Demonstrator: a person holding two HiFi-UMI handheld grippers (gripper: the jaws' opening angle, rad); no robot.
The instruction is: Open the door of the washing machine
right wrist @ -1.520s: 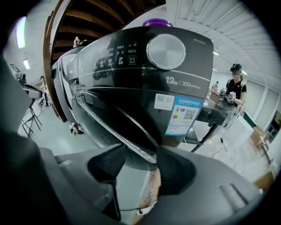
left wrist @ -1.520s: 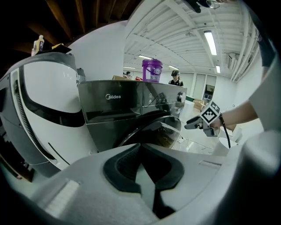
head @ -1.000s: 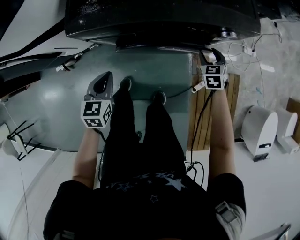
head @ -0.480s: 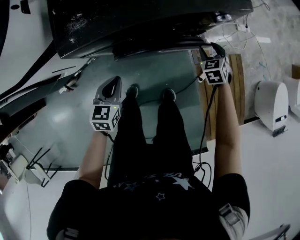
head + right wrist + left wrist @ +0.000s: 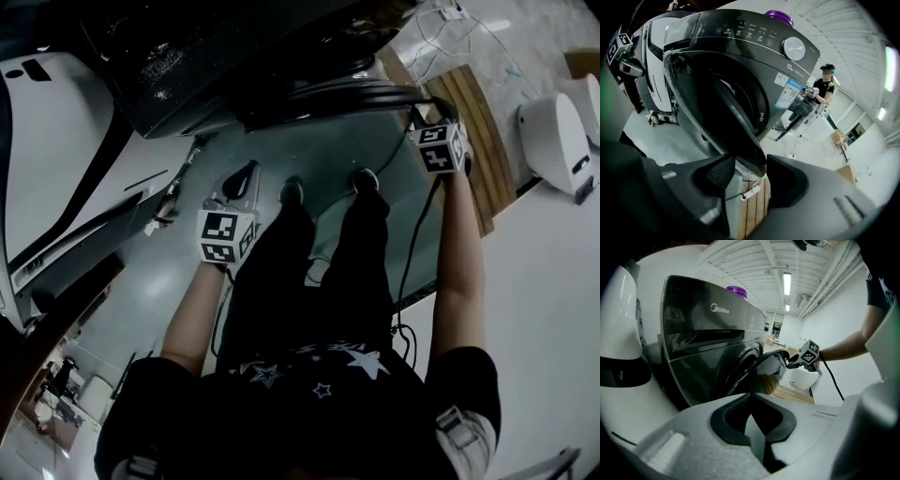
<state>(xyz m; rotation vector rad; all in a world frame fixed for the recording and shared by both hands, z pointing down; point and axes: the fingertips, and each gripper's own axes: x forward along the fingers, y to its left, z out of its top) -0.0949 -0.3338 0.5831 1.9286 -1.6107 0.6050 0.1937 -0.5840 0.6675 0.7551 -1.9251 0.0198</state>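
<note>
Grey and closed on nothing, the left gripper [image 5: 750, 414] hangs low in front of the washing machine [image 5: 708, 329], well apart from its door [image 5: 761, 363]. That round dark door stands swung partly out from the drum opening. At its free edge the right gripper [image 5: 751, 165] clamps the rim between widely spread jaws.

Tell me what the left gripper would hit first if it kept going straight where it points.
Probably the washer front, by the rim of its opening beside the door. The left gripper is shut and empty; depth is unclear.
</note>
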